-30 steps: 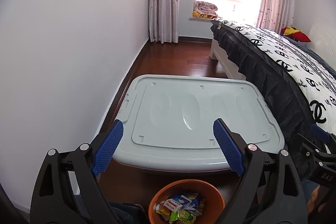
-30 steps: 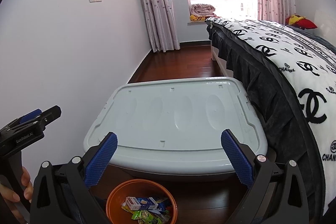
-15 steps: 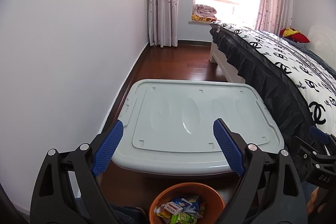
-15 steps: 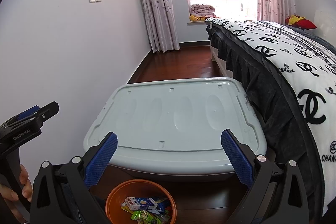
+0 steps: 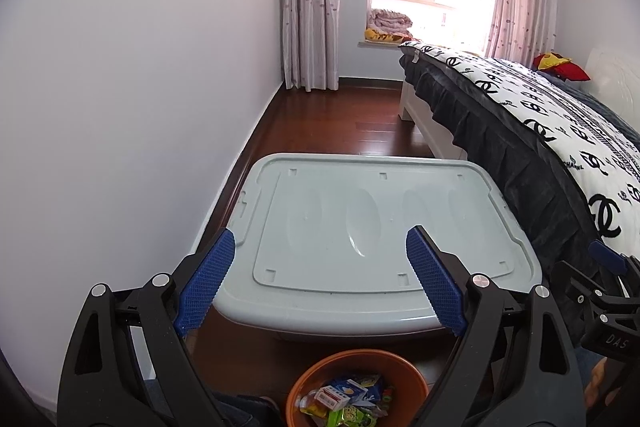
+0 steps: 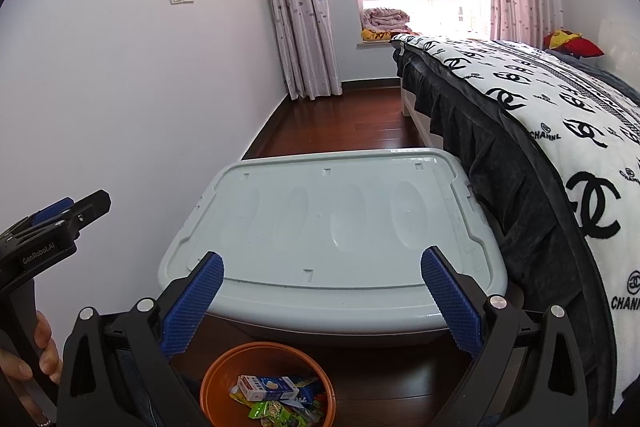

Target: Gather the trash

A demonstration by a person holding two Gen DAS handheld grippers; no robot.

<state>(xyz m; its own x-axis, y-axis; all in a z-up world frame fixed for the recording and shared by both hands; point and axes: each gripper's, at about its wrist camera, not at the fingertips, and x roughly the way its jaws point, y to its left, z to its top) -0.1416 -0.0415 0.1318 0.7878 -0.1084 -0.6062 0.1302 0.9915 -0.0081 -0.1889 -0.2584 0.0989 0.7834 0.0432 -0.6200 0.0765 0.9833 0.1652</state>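
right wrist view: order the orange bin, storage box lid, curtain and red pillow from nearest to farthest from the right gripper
1. Orange bin, just below the right gripper, between its fingers.
2. Storage box lid, straight ahead.
3. Curtain, far back, left of the window.
4. Red pillow, far right on the bed; nearly level with the curtain, so uncertain.

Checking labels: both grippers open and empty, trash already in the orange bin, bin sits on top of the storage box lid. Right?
One error: the bin stands on the floor in front of the box, not on its lid, as the right wrist view shows. Left gripper and right gripper are open and empty; trash is in the bin.
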